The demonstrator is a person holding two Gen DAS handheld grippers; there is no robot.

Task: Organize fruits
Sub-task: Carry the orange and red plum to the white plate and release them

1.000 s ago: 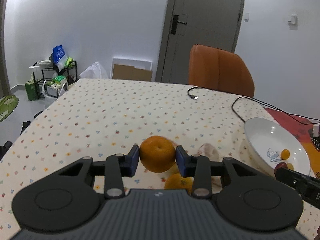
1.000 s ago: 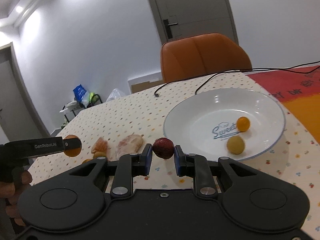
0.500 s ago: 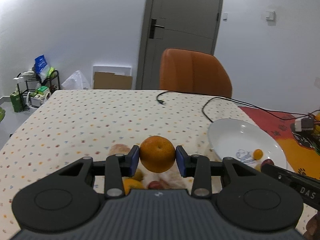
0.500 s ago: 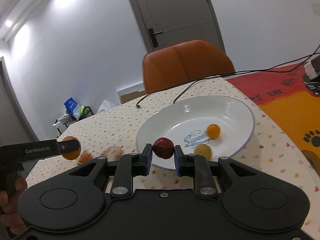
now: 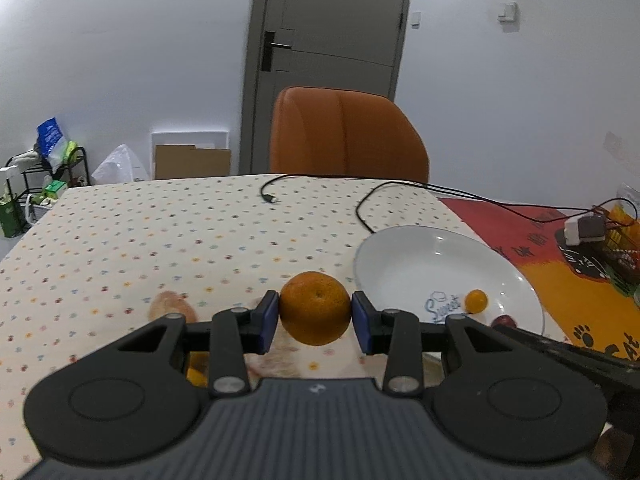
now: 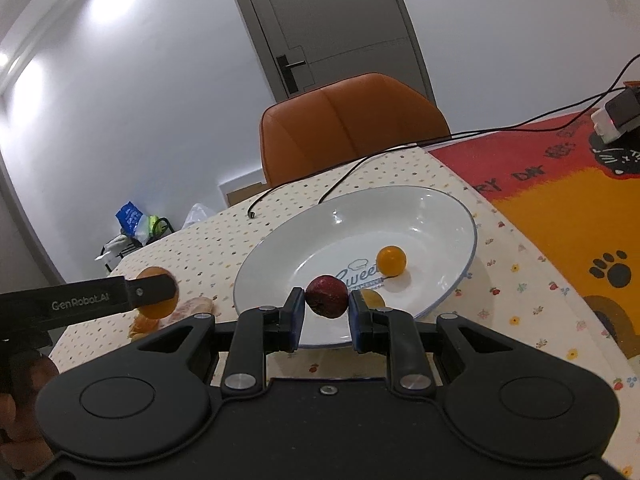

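Note:
My left gripper (image 5: 315, 316) is shut on an orange (image 5: 315, 307), held above the table just left of the white plate (image 5: 408, 256). My right gripper (image 6: 326, 309) is shut on a dark red fruit (image 6: 327, 296) over the near rim of the plate (image 6: 448, 220). Inside the plate lie a small orange fruit (image 6: 391, 261) and a yellow fruit (image 6: 374, 298), half hidden by my right finger. In the right wrist view the left gripper (image 6: 154, 290) with its orange shows at the left. Pale pink fruits (image 5: 170, 305) and orange ones (image 6: 144, 326) lie on the tablecloth.
An orange chair (image 5: 348, 136) stands at the far side of the table. Black cables (image 5: 372, 200) run across the dotted cloth to a charger (image 5: 584, 230) on the red and orange mat (image 6: 568, 208). A hand (image 6: 20, 396) holds the left gripper.
Both grippers have moved toward the plate, which now looks nearer and larger. The dark red fruit now hangs over the plate's near rim. Both grips are unchanged.

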